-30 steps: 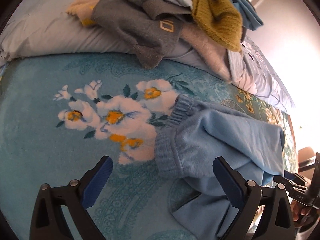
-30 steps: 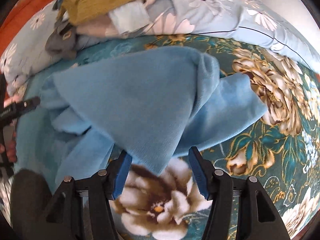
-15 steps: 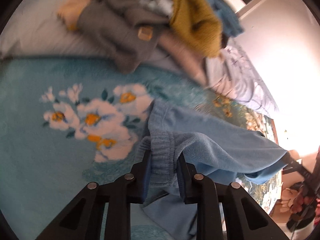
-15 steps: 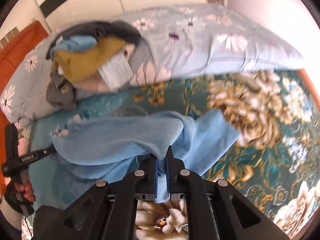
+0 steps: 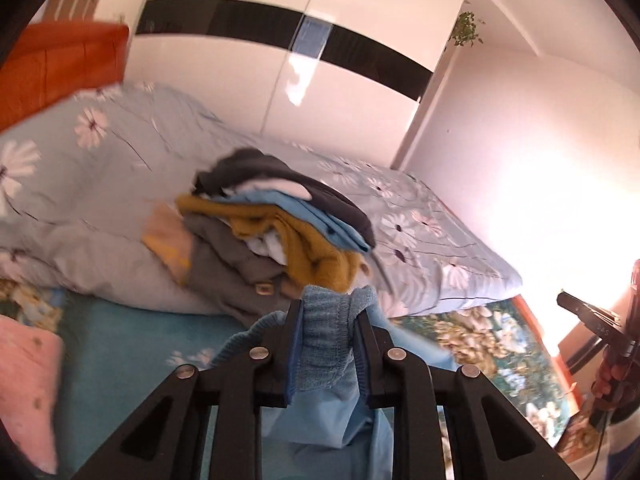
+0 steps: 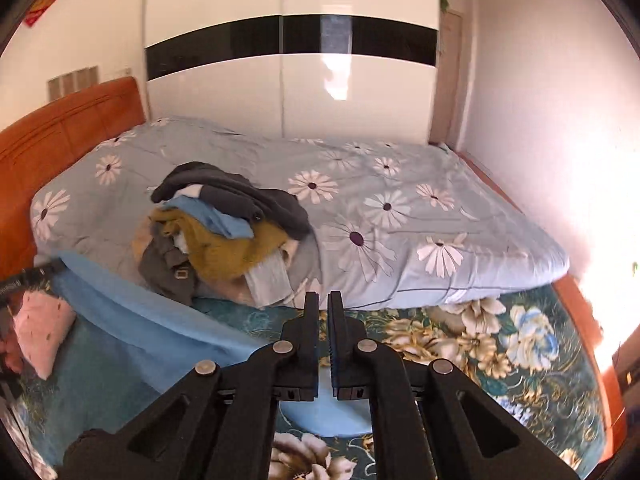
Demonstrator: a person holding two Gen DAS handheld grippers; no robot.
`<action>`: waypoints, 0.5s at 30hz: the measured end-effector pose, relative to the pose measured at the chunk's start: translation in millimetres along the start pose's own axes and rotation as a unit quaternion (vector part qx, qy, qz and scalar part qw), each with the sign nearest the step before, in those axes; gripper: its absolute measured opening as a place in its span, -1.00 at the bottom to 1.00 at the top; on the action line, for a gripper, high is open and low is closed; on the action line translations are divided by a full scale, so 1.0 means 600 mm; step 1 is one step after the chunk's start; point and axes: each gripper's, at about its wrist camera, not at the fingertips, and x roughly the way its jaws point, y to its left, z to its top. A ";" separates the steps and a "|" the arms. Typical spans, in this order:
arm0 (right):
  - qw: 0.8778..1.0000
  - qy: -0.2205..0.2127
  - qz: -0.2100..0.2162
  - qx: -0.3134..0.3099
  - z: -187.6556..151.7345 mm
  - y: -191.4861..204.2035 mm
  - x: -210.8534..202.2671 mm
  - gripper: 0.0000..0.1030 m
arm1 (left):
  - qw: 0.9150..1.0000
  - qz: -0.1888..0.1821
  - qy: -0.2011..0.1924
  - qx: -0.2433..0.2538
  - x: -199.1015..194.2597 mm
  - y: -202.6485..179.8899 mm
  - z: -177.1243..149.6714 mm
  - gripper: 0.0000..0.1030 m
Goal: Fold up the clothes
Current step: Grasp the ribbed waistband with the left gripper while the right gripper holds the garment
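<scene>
My left gripper point(image 5: 327, 312) is shut on the ribbed waistband of a light blue garment point(image 5: 326, 344), lifted above the bed; the cloth hangs down below the jaws. My right gripper point(image 6: 323, 312) is shut on the other end of the same light blue garment point(image 6: 132, 320), which stretches from under its jaws across to the left. The cloth between the right fingertips is barely visible. The other gripper shows at the right edge of the left wrist view point(image 5: 592, 320).
A pile of unfolded clothes point(image 6: 224, 232) in grey, mustard and blue lies on a pale blue daisy duvet point(image 6: 400, 216). A pink pillow point(image 6: 40, 328) lies left. A teal floral bedspread point(image 6: 480, 352) covers the bed. An orange headboard point(image 6: 60, 132) and a white wardrobe point(image 6: 288, 92) stand behind.
Both grippers closed on the blue garment and lifted it off the bed; the views tilted up from the bedspread to the room, and the cloth now hangs stretched between them.
</scene>
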 end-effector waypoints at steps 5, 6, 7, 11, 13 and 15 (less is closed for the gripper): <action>0.998 0.058 0.036 0.004 -0.057 0.020 0.051 -0.92 | 0.998 0.051 0.005 -0.022 -0.036 0.065 -0.023 -0.53; 0.996 0.073 0.045 0.007 -0.072 0.022 0.066 -0.92 | 0.998 0.059 0.009 -0.034 -0.038 0.085 -0.030 -0.53; 0.994 0.094 0.046 0.009 -0.090 0.023 0.087 -0.92 | 0.996 0.069 0.014 -0.046 -0.040 0.105 -0.037 -0.53; 0.983 0.173 0.045 0.044 -0.169 0.004 0.165 -0.92 | 0.991 0.103 0.030 -0.077 -0.049 0.169 -0.066 -0.53; 0.971 0.211 0.048 0.100 -0.215 -0.032 0.204 -0.92 | 0.989 0.114 0.036 -0.087 -0.044 0.185 -0.077 -0.53; 0.954 0.242 0.047 0.173 -0.260 -0.073 0.234 -0.91 | 0.987 0.125 0.041 -0.095 -0.038 0.199 -0.086 -0.52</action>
